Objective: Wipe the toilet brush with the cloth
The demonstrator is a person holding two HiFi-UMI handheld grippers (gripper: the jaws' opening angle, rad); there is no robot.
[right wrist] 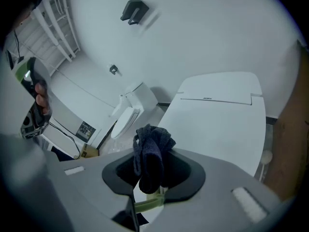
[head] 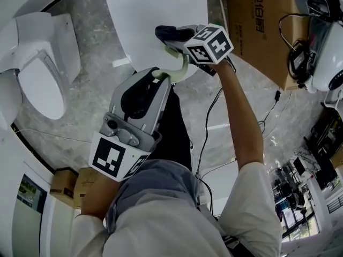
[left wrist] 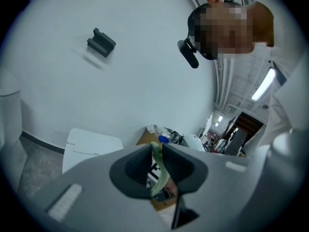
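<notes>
The toilet brush [head: 182, 68], a thin pale-green strip, looks light and springy, so it will likely bend under wiping. The left tool [left wrist: 157, 170] pinches it near one end. The right tool [right wrist: 153, 173] pinches the soft dark cloth [right wrist: 150, 149] close against it, above a white toilet lid [head: 155, 15].

The left tool [head: 159, 78] is pointing away from the body, its jaws pinching the toilet brush [left wrist: 158, 170] handle. The right tool [head: 172, 39] is reaching in just beyond it, the forearm [head: 244, 122] stretching forward, jaws clamping the cloth [right wrist: 150, 153].
</notes>
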